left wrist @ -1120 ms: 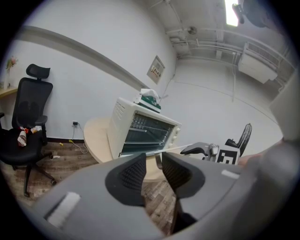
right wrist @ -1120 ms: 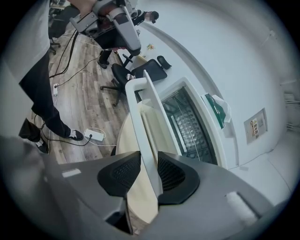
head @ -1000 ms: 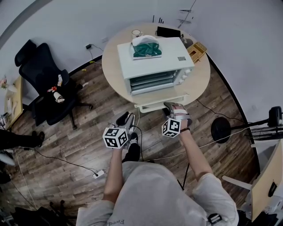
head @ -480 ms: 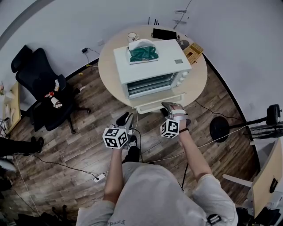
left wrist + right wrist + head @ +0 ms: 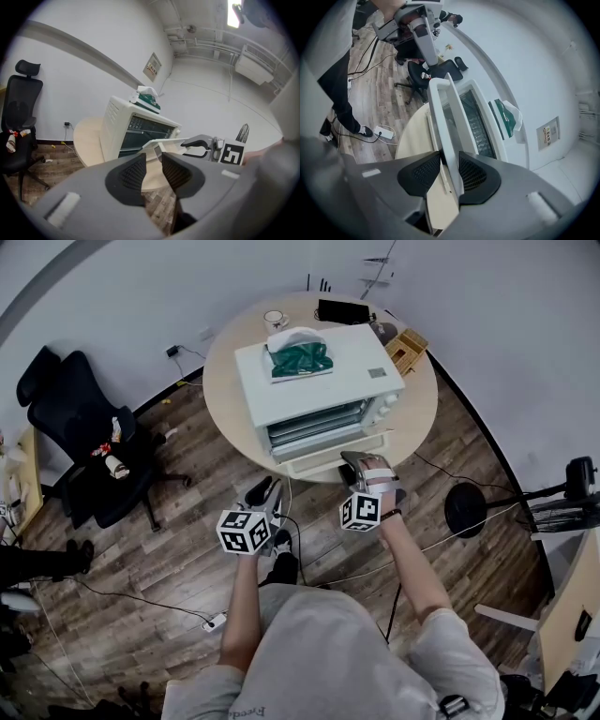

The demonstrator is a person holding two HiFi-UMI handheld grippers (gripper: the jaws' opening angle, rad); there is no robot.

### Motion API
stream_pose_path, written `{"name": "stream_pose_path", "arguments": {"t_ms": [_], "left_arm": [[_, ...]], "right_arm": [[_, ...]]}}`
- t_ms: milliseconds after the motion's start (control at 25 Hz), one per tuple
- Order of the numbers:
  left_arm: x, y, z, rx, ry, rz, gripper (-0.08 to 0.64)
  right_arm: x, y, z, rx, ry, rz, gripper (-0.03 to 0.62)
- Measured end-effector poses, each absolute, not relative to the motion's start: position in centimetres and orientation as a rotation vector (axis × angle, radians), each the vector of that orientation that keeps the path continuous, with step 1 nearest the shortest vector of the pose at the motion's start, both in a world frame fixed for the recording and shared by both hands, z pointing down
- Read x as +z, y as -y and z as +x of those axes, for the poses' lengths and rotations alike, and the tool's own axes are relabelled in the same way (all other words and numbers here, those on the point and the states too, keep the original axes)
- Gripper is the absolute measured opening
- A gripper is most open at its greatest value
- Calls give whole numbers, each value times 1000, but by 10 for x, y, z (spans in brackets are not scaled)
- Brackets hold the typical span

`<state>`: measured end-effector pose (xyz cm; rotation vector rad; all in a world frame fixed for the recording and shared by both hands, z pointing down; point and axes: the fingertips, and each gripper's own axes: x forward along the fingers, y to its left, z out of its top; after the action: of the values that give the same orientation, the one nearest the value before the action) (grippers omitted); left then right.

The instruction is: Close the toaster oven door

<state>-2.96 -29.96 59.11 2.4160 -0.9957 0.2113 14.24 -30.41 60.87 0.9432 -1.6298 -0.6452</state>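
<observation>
A white toaster oven [image 5: 319,381] stands on a round wooden table [image 5: 225,381], its door [image 5: 323,457] hanging open toward me. My right gripper [image 5: 354,465] is shut on the door's front edge. In the right gripper view the door [image 5: 445,117] runs straight between the pads of that gripper [image 5: 450,169]. My left gripper [image 5: 263,493] hovers over the floor, left of the door and apart from it. Its jaws [image 5: 153,171] stand slightly open with nothing between them, and the oven [image 5: 136,131] lies ahead.
A green tissue pack [image 5: 298,354] lies on the oven top. A cup [image 5: 275,318], a black device [image 5: 343,310] and a wooden box [image 5: 406,351] sit behind the oven. A black office chair [image 5: 80,427] stands at the left. Cables and a power strip [image 5: 214,622] cross the floor.
My right gripper has stayed on the door and crept slightly toward the oven. The left gripper has barely moved. The head view has shifted a little.
</observation>
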Motion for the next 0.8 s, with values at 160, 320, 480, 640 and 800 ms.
{"name": "stream_pose_path", "arguments": {"t_ms": [160, 320, 480, 640, 800], "left_arm": [[592, 306, -27, 227, 983, 2427, 166], [593, 311, -21, 267, 961, 2460, 165], [593, 319, -18, 266, 947, 2470, 165], [591, 327, -18, 268, 939, 2482, 165], [587, 337, -19, 274, 932, 2502, 164]], "right_arm": [[603, 311, 141, -648, 1622, 949, 114], [598, 317, 141, -653, 1617, 957, 114], [594, 325, 141, -658, 1610, 965, 114], [589, 335, 141, -665, 1602, 967, 114], [582, 345, 140, -675, 1587, 976, 114]]}}
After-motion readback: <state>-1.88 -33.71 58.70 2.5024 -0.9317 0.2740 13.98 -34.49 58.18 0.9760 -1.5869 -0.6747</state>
